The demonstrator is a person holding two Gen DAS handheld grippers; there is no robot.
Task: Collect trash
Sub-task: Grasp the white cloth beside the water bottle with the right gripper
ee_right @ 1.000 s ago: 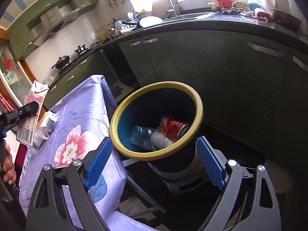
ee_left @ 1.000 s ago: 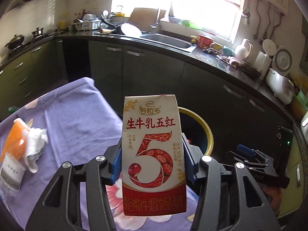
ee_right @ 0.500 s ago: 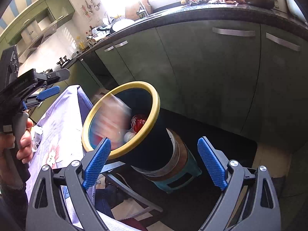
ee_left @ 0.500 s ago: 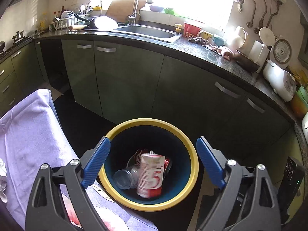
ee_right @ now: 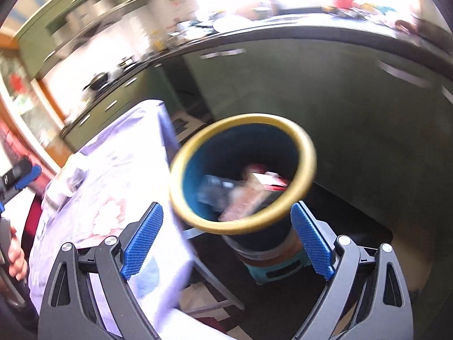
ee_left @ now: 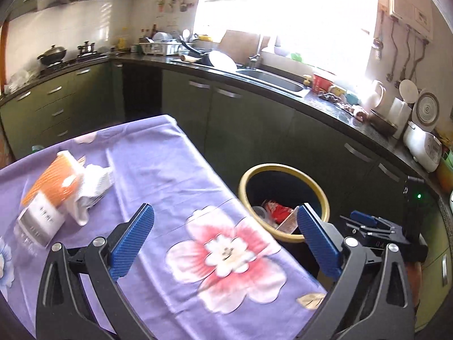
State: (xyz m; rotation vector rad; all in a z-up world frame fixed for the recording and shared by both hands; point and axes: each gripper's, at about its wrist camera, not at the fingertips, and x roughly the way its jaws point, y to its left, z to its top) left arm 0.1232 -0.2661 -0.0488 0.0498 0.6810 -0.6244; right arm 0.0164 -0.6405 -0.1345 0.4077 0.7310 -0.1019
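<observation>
Left gripper [ee_left: 225,236] w/ blue pads: jaws just been opening, now wide, nothing between, over purple floral tablecloth [ee_left: 175,175]. Right gripper [ee_right: 226,239] spread wide too, empty. Red-white milk carton [ee_right: 249,195] lies inside yellow-rimmed dark bin [ee_right: 307,161]. Orange-white wrappers [ee_left: 56,187] on cloth, far left.

Table [ee_left: 170,175] in the foreground, with a heap of packets [ee_left: 62,189] lying toward its left end. Bin [ee_left: 283,170] stands on the floor just beside the table's right edge, on a low stool [ee_right: 271,266]. Inside the bin lie a carton [ee_right: 246,198], a can [ee_left: 279,209] and, as far as the blur allows, a bottle [ee_right: 212,189]. Counter with a sink [ee_left: 271,80] runs behind both.
</observation>
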